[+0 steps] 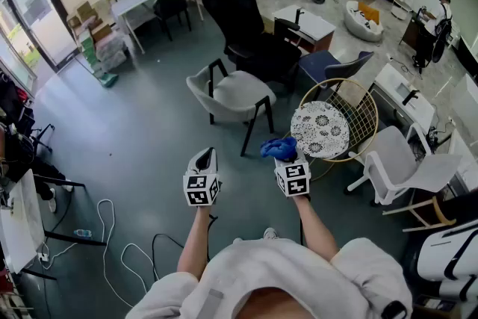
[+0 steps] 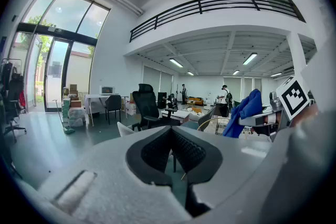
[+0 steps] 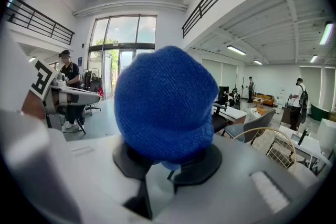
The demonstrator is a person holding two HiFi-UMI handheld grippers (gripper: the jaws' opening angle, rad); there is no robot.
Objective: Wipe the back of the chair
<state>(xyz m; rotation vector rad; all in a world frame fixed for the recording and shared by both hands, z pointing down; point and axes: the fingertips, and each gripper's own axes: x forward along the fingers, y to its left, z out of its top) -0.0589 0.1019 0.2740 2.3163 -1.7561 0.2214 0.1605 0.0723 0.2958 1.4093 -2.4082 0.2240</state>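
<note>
A grey shell chair with black legs stands on the floor ahead of both grippers, its back turned toward the left. My right gripper is shut on a bunched blue cloth, well short of the chair. In the right gripper view the cloth bulges up out of the jaws and hides most of what lies ahead. My left gripper hangs level beside it, jaws together with nothing between them; its dark pads meet at the tip. The left gripper view shows the blue cloth off to the right.
A gold wire chair with a lace cushion stands right of the grey chair, and a white chair further right. A black office chair and white tables sit behind. Cables lie on the floor at my left.
</note>
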